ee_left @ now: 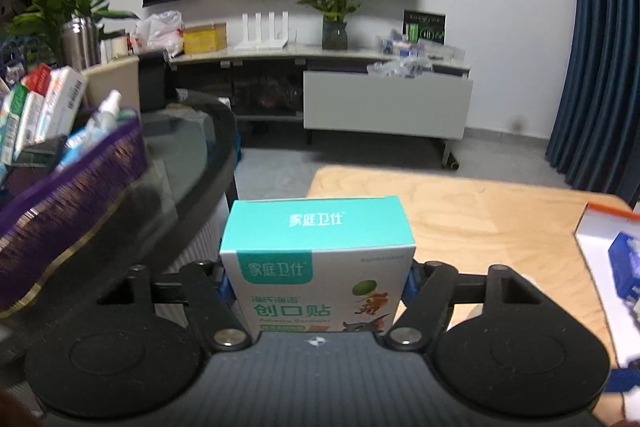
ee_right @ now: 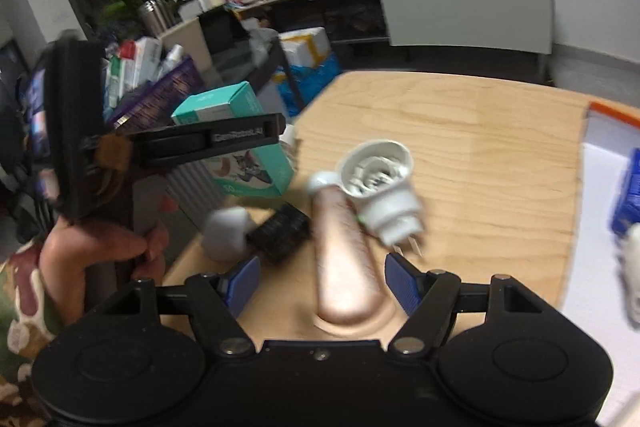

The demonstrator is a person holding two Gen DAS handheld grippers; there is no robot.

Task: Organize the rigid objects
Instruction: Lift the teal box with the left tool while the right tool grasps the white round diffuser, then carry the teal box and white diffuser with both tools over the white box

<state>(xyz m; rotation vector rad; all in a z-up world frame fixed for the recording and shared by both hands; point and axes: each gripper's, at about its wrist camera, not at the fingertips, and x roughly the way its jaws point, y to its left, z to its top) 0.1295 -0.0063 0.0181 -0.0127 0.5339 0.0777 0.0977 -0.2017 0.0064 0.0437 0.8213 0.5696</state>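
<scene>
A teal and white box of adhesive bandages [ee_left: 316,259] sits between the fingers of my left gripper [ee_left: 317,283], whose blue pads press on both of its sides. The right wrist view shows the same box [ee_right: 240,107] held at the left edge of the wooden table [ee_right: 480,147]. My right gripper [ee_right: 324,283] stands open low over the table. A pink tube [ee_right: 344,267] lies between its blue pads [ee_right: 244,281], and neither pad touches it. A white plug-in socket [ee_right: 380,183] lies tilted against the tube's far end.
A purple basket [ee_left: 68,203] packed with boxes and bottles stands on a glass table [ee_left: 180,155] at the left. A black block [ee_right: 280,231] and a white lump [ee_right: 226,233] lie left of the tube. An orange-rimmed white tray [ee_right: 600,155] holding a blue item sits at the right. A hand [ee_right: 100,255] grips the left gripper's handle.
</scene>
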